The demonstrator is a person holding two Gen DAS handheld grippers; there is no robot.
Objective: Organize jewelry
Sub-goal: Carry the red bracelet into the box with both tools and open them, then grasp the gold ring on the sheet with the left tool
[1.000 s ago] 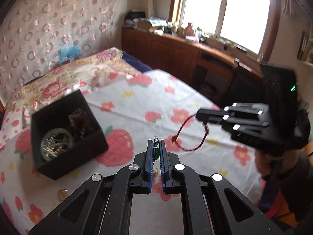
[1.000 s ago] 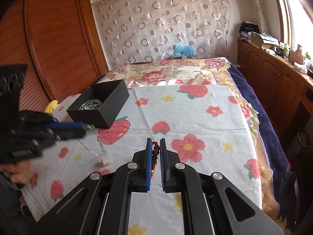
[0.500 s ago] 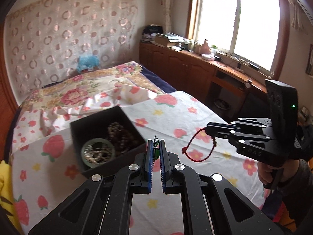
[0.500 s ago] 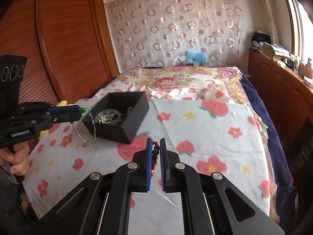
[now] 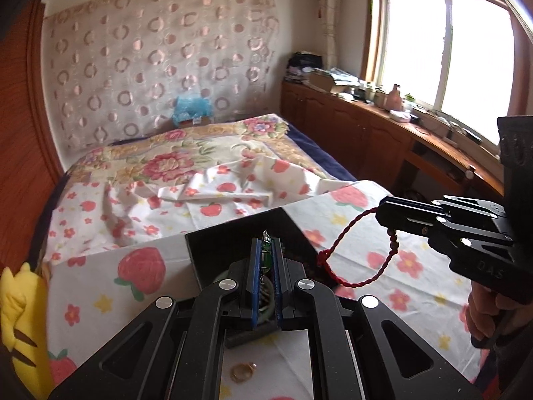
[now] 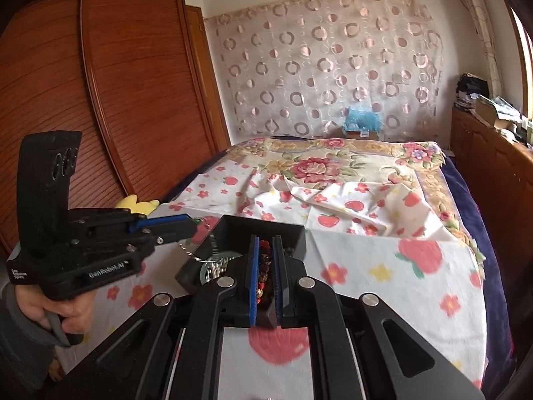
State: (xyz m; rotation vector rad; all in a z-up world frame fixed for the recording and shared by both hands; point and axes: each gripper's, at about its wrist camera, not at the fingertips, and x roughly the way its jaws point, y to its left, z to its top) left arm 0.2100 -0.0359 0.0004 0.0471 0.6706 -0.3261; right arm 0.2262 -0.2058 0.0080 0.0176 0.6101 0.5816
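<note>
The left wrist view shows the right claw (image 5: 383, 215) from the side, clamped on a red cord bracelet (image 5: 349, 260) whose loop hangs free above the bed sheet (image 5: 349, 206), just right of the black box (image 5: 233, 236). That loop does not appear in the right wrist view, where only dark red beads (image 6: 265, 263) sit pinched between the blue pads (image 6: 252, 276). In turn, the right wrist view shows the left claw (image 6: 193, 225) from the side, closed on a silver chain (image 6: 213, 246) that drapes over the near wall of the black box (image 6: 293, 233) toward a round green-rimmed piece (image 6: 213, 268) inside. The left wrist view shows only a small green bead (image 5: 266, 256) nipped between its own blue pads (image 5: 255, 276).

A gold ring (image 5: 242, 371) lies on the sheet below the left claw's frame, seen in that view alone. A yellow plush toy (image 5: 20, 316) sits at the bed's left edge. A hand (image 6: 63, 313) grips the left tool's handle; another hand (image 5: 483, 313) holds the right one. Each claw's frame hides much of the box's inside from its own camera.
</note>
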